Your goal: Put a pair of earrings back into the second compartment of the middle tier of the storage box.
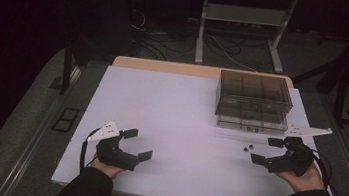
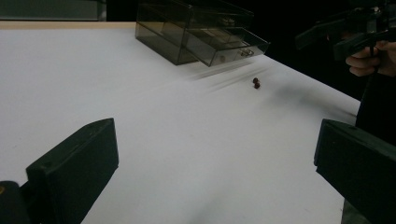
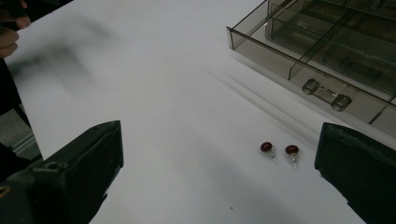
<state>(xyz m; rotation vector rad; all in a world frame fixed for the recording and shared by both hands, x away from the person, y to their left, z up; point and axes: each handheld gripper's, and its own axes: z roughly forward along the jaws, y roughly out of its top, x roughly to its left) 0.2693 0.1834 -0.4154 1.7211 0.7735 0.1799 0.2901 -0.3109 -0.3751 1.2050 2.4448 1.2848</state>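
Two small dark red earrings [image 3: 279, 150] with metal posts lie side by side on the white table top, also seen as two dots [image 1: 248, 148] and far off [image 2: 256, 83]. Just behind them stands a smoky clear drawer box [image 1: 252, 101] with its lower drawer [image 3: 322, 56] pulled out, divided into compartments. My right gripper [image 1: 266, 150] hovers to the right of the earrings, open and empty. My left gripper [image 1: 137, 144] rests open at the table's front left, far from them, with nothing between its jaws.
The white board [image 1: 170, 112] covers a wooden table. A metal stand [image 1: 241, 30] and loose cables lie on the dark floor behind. A person's hands and dark sleeves come in at the front edge.
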